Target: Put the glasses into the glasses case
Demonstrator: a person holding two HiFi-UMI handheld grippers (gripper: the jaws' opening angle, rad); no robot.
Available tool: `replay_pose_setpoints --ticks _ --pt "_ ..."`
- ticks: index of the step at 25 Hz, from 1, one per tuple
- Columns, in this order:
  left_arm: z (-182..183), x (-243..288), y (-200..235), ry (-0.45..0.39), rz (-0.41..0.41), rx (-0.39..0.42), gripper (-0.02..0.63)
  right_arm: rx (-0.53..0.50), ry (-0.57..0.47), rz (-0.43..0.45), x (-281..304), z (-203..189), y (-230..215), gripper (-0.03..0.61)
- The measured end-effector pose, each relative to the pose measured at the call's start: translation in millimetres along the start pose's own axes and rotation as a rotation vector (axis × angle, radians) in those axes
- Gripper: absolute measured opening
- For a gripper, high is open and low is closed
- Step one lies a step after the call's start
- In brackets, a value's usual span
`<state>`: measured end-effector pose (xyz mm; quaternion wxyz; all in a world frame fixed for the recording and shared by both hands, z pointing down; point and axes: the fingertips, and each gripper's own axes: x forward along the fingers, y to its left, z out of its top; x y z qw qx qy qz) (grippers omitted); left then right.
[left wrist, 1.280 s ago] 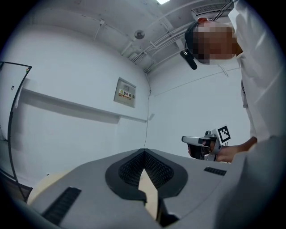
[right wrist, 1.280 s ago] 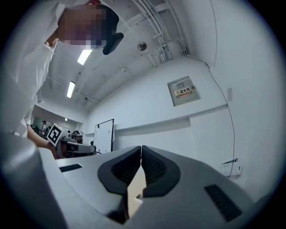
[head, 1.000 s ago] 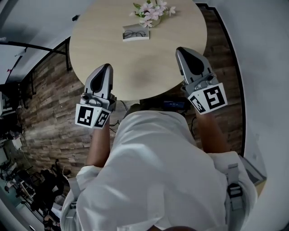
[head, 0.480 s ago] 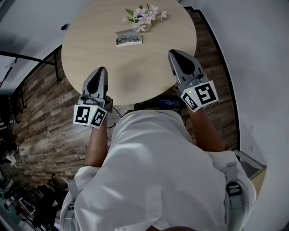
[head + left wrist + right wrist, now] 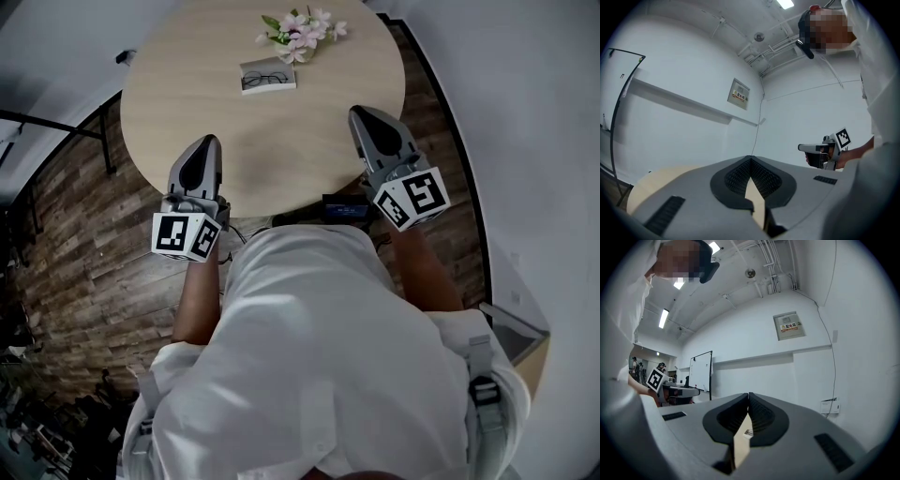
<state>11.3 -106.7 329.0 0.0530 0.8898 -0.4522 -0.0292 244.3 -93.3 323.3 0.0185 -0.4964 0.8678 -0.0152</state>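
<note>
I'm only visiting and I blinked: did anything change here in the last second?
Hardly anything. The head view shifted a little, so everything sits slightly further left. Nothing was grasped or released. The left tongs and right tongs stay shut and empty at the table's near edge. The glasses still lie on the case beside the flowers.

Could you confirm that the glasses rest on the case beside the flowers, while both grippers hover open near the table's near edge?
Not quite: both grippers are shut, not open. The left gripper view shows the left gripper with its fingers closed together, and the right gripper view shows the same for the right gripper. The rest holds.
</note>
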Motion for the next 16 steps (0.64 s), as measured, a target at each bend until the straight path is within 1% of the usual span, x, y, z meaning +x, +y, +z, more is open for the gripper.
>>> replay_pose_setpoints --ticks 3,5,8,10,13,16 --pt "-6.2 -4.7 6.0 0.006 -0.027 0.011 0.003 0.005 0.024 -0.001 6.8 -9.5 6.9 0.025" --pt "-7.5 -8.0 9.7 0.007 -0.049 -0.006 0.005 0.005 0.041 0.0 12.0 -15.0 13.2 0.025" --pt "-4.5 -15.0 12.6 -0.027 -0.101 -0.037 0.006 -0.004 0.053 0.002 17.7 -17.5 22.6 0.025" --pt "-4.1 -16.8 17.0 -0.049 -0.123 -0.042 0.006 -0.006 0.073 -0.003 23.9 -24.8 23.6 0.025" --pt "-8.0 -16.3 25.8 -0.04 -0.113 -0.028 0.006 0.005 0.109 -0.02 30.9 -40.5 23.3 0.025" --pt "-13.9 -16.7 34.3 -0.01 -0.084 -0.008 0.006 0.007 0.128 -0.021 32.7 -48.6 28.7 0.025"
